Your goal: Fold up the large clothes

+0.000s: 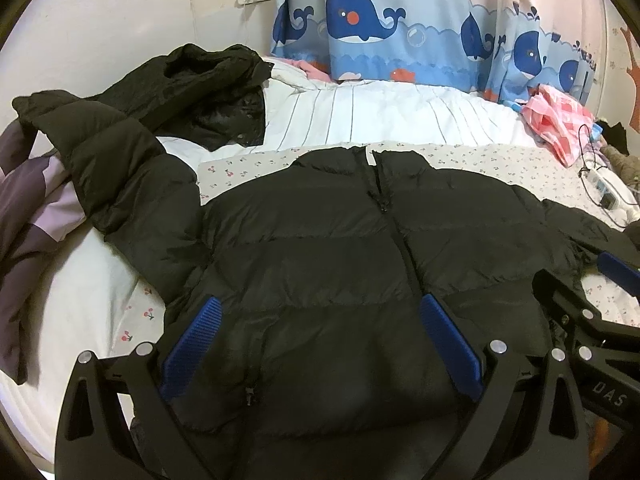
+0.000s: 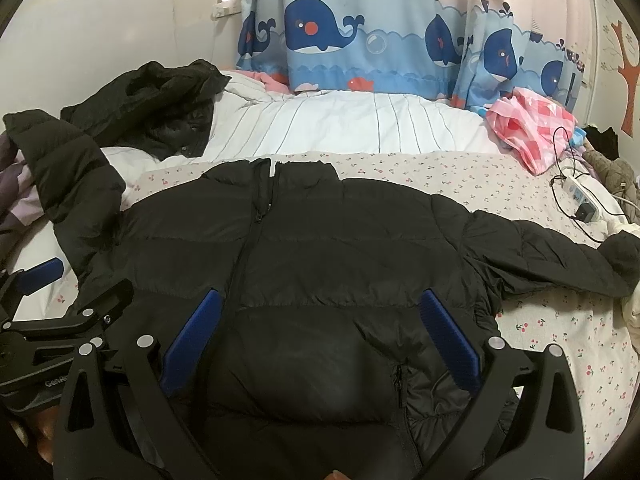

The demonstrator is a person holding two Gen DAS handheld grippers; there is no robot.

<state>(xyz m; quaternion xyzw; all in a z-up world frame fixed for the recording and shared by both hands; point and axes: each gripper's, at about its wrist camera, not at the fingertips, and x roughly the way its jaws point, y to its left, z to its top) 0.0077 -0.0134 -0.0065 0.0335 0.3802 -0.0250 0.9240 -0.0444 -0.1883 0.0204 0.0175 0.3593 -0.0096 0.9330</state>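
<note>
Both grippers—left [image 1: 320, 348], right [image 2: 320, 344]—wide over flat black puffer jacket [image 2: 340, 248].

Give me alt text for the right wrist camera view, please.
A black puffer jacket lies front-up and zipped on a cherry-print bed sheet, sleeves spread, with the open right gripper hovering over its lower half. The left gripper shows at the left edge; whale-print curtains hang behind.

One black puffer jacket [image 1: 320, 248], one crumpled dark coat [image 1: 192, 92], one pink bag [image 2: 532, 128], two grippers [image 1: 320, 348].
</note>
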